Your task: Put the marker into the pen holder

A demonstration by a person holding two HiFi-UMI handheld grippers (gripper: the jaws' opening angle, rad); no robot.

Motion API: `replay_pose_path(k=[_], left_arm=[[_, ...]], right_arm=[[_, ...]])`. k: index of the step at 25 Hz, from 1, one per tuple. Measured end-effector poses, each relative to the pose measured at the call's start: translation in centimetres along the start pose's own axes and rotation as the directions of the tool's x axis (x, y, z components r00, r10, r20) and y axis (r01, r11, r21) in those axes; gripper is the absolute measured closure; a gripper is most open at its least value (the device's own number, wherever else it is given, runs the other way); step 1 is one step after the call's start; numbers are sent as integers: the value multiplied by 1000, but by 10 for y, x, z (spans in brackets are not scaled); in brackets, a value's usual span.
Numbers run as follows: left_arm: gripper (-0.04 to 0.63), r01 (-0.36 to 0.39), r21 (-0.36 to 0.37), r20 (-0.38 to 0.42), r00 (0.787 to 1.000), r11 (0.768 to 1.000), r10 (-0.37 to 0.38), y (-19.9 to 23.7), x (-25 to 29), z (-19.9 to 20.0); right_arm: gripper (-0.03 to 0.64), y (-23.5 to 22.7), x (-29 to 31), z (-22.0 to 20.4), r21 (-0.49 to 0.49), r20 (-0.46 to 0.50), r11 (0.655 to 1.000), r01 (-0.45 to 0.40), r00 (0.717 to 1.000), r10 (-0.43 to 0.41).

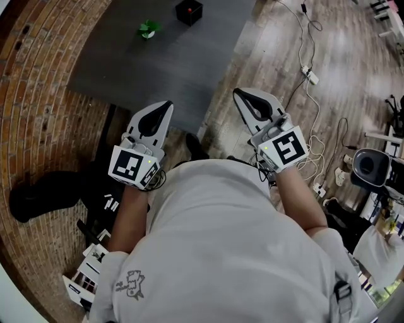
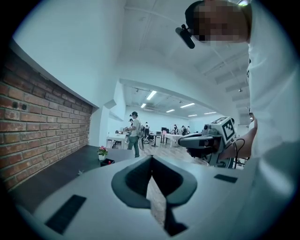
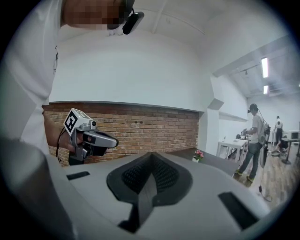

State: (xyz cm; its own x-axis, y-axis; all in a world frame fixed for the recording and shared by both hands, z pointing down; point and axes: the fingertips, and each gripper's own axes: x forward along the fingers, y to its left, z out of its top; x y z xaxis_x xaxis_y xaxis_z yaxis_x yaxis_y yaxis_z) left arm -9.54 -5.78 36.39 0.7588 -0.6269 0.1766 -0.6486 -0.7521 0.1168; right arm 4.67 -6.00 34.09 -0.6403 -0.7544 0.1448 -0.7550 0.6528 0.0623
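Tabletop (image 1: 158,63) in dark grey fills the upper middle of the head view, above the person's white shirt (image 1: 221,252) along the bottom. Between them the left gripper (image 1: 168,105) at centre left and the right gripper (image 1: 237,92) at centre right both have their jaws pressed together at the tips with nothing between them. At the top of the frame a small potted plant (image 1: 149,28) sits left of the black pen holder (image 1: 189,12), well apart from both grippers. A red spot shows in the holder's mouth, though whether it is the marker cannot be told.
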Motion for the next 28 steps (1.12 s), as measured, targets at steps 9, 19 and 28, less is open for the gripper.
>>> replay_pose_path(k=[9, 19, 28], left_arm=[[584, -44, 15, 17, 999, 999, 44, -96, 6, 1], [584, -57, 38, 62, 997, 998, 55, -223, 12, 2], [584, -79, 37, 81, 994, 996, 76, -277, -10, 3]], right_arm=[[611, 10, -88, 0, -39, 46, 995, -88, 995, 90], [611, 23, -199, -15, -29, 88, 990, -136, 987, 138], [612, 40, -247, -10, -33, 121, 988, -154, 980, 157]])
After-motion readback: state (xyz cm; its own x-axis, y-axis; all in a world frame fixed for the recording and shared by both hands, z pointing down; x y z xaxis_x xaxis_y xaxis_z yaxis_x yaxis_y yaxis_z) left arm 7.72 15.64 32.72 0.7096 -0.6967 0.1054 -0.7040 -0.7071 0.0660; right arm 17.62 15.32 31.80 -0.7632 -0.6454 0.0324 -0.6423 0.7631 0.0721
